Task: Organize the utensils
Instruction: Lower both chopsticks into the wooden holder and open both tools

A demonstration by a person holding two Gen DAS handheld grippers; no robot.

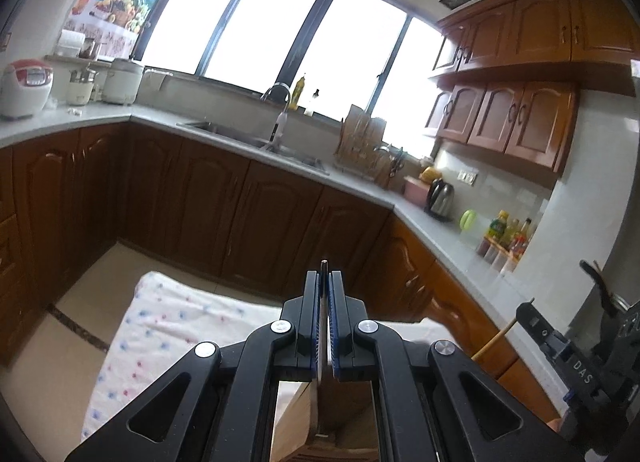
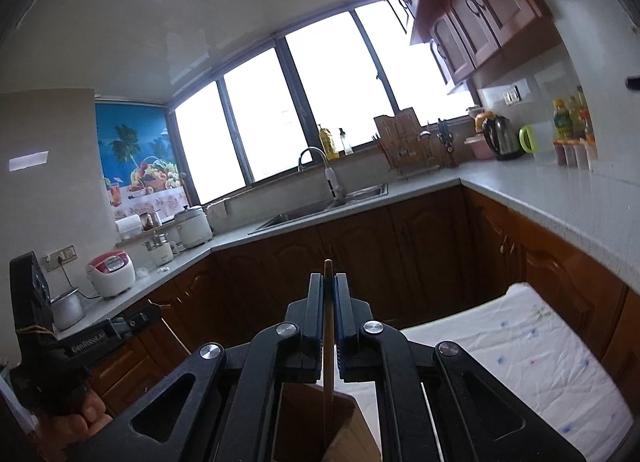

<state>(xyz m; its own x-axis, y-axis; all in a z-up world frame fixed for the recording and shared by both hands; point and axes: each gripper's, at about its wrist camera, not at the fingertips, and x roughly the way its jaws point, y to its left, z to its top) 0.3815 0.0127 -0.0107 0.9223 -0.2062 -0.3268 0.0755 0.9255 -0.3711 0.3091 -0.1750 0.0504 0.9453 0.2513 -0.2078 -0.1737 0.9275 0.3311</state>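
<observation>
The left gripper [image 1: 324, 282] sits at the bottom middle of the left wrist view. Its two black fingers with blue pads are squeezed tight on a thin metal utensil [image 1: 322, 326]. The utensil is seen edge-on, so it looks like a pale strip, and I cannot tell if it is a knife, fork or spoon. Its dark tip sticks up just past the fingers. Its lower end goes down toward a wooden utensil box [image 1: 304, 414], which shows through the gaps in the gripper at the bottom of the frame.

The right gripper [image 2: 329, 282] sits at the bottom middle of the right wrist view. Its fingers are closed on a thin wooden stick, likely a chopstick [image 2: 328, 326]. The stick pokes up above the fingers. Its lower end reaches down to the wooden box [image 2: 316, 422], and seems to go inside it.

The box stands on a white cloth with small blue and pink spots [image 1: 160, 334], at the lower left of the left view and the lower right of the right view.

At the lower left of the right view, a hand [image 2: 76, 418] holds the handle of the left gripper. At the right edge of the left view, the other gripper shows as a black shape.

Behind it all are brown cabinets [image 1: 248, 214], a grey counter [image 2: 540, 198], a sink with a tap [image 1: 276, 118] and big bright windows [image 1: 264, 22].
</observation>
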